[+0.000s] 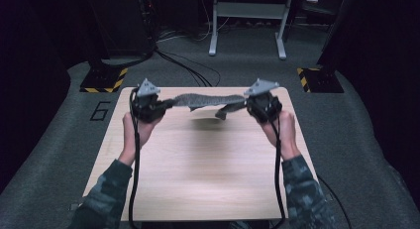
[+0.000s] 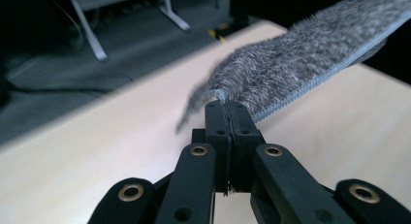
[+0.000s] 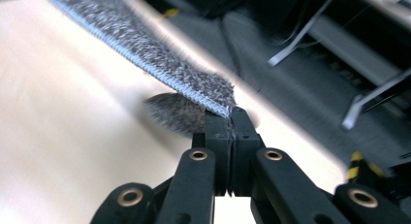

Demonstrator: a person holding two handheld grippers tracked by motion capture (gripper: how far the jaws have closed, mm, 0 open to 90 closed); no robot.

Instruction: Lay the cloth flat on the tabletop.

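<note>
1. The left gripper (image 1: 166, 106) has its black jaws pressed together, pinching one corner of a grey fuzzy cloth with a stitched edge (image 1: 208, 101).
2. The right gripper (image 1: 247, 106) is likewise clamped on the opposite corner.
3. The cloth hangs stretched between them above the far part of the pale wooden table (image 1: 198, 174), its lower edge drooping.

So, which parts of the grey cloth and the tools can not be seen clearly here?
- Grey cloth, high view: too small to tell its weave.
- Its corner in the left tool: pinched between the jaws.
- Its far end, right gripper view: blurred, cut by the top edge.
</note>
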